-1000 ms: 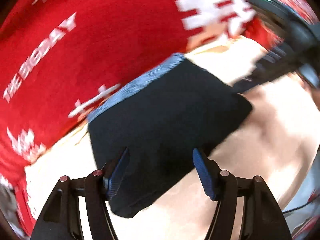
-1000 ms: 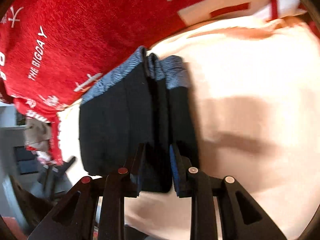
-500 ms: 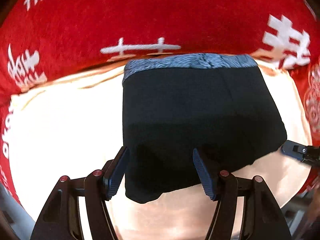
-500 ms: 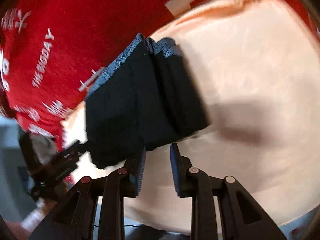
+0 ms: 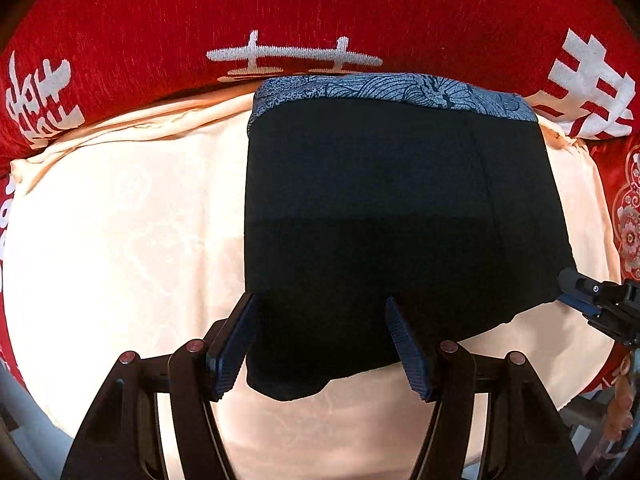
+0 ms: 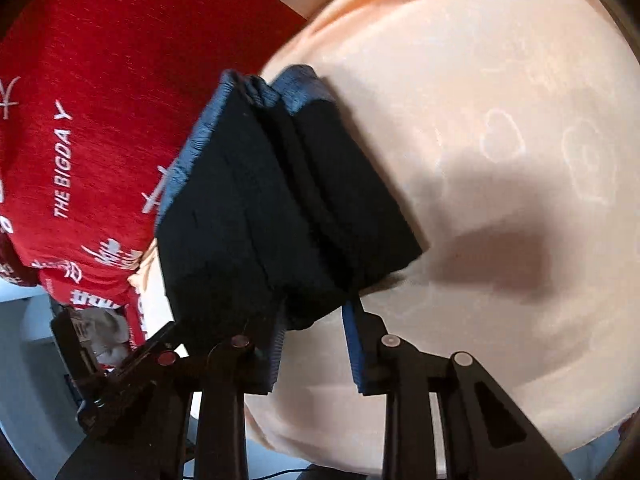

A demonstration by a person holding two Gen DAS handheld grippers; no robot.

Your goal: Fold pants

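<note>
The black pants [image 5: 384, 216] with a blue-grey patterned waistband [image 5: 392, 92] lie folded into a flat stack on a cream cloth [image 5: 112, 240]. My left gripper [image 5: 320, 344] is open and hovers over the stack's near edge, holding nothing. In the right wrist view the folded pants [image 6: 280, 208] show their layered side. My right gripper [image 6: 314, 336] is open just at the stack's near corner, not gripping it. Its tip also shows in the left wrist view [image 5: 596, 304] at the pants' right corner.
A red blanket [image 5: 280, 12] with white characters and lettering lies behind the cream cloth and shows in the right wrist view [image 6: 100, 80]. The cloth's [image 6: 500, 160] edge drops off in front. Grey floor and clutter [image 6: 36, 360] lie at the lower left.
My right gripper has let go of the stack, opened and pulled back to its corner. My left gripper has swung round to face the pants squarely and stays open.
</note>
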